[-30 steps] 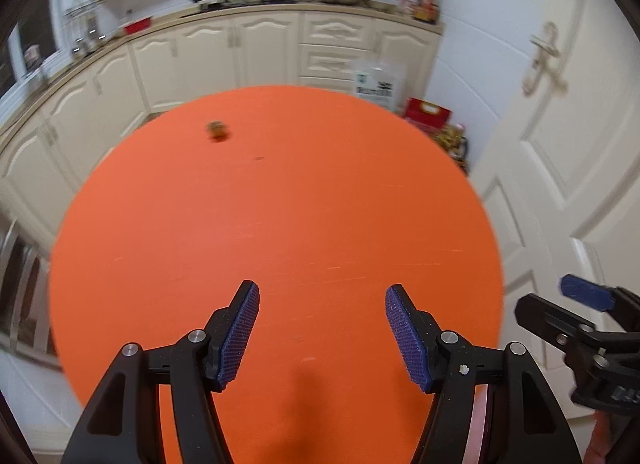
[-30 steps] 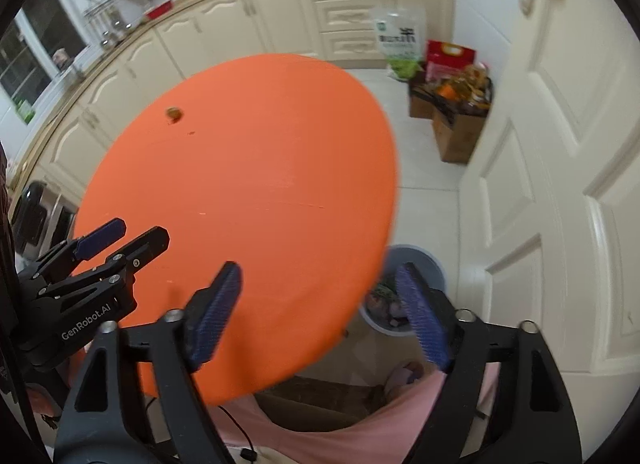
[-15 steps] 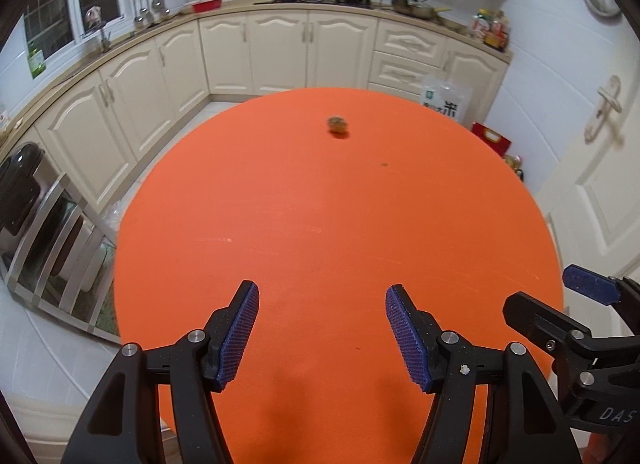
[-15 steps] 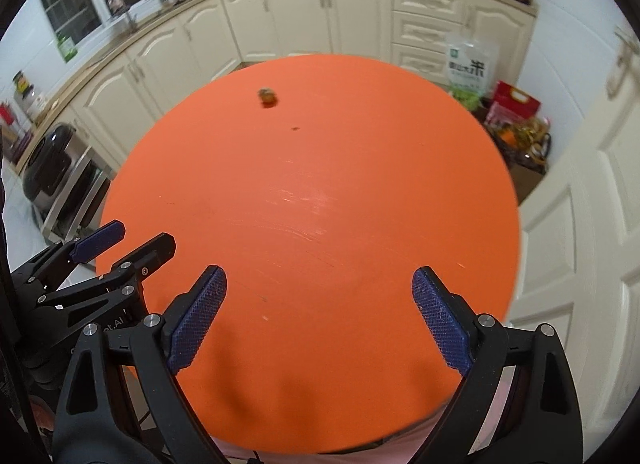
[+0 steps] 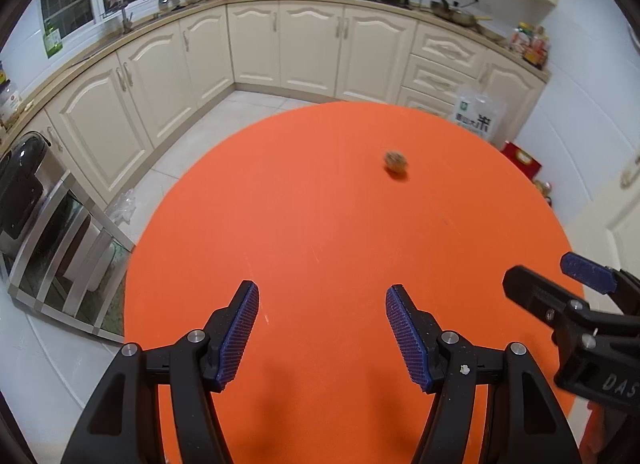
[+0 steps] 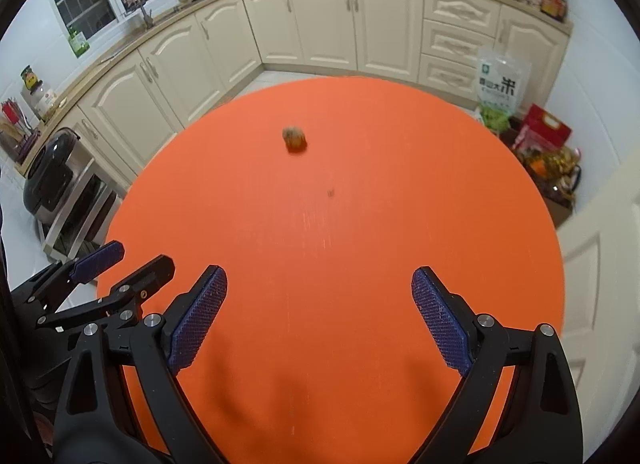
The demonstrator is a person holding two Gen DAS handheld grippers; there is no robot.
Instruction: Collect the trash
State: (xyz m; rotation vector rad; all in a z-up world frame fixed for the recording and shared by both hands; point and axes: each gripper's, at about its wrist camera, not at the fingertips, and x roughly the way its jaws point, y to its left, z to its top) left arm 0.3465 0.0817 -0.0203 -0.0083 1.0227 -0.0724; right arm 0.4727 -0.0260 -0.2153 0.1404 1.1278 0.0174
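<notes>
Over the round orange worktop [image 6: 400, 264] in this kitchen, I am lining up my right gripper [image 6: 320, 316], fingers spread and empty like the left gripper's [image 5: 322, 328], for the small brown scrap [image 6: 295, 138] lying far ahead, which I judge still needs a forward reach.

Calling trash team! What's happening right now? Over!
Both grippers, left and right, open and empty above the table. One scrap lies ahead on the far side, untouched. Nothing in the way.

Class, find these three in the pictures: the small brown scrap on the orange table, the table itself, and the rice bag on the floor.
Brown scrap [image 6: 295, 139], right wrist view, its middle.
Orange table [image 5: 320, 248], left wrist view, bare top surface.
Rice bag [image 6: 502, 82], right wrist view, its printed front.
</notes>
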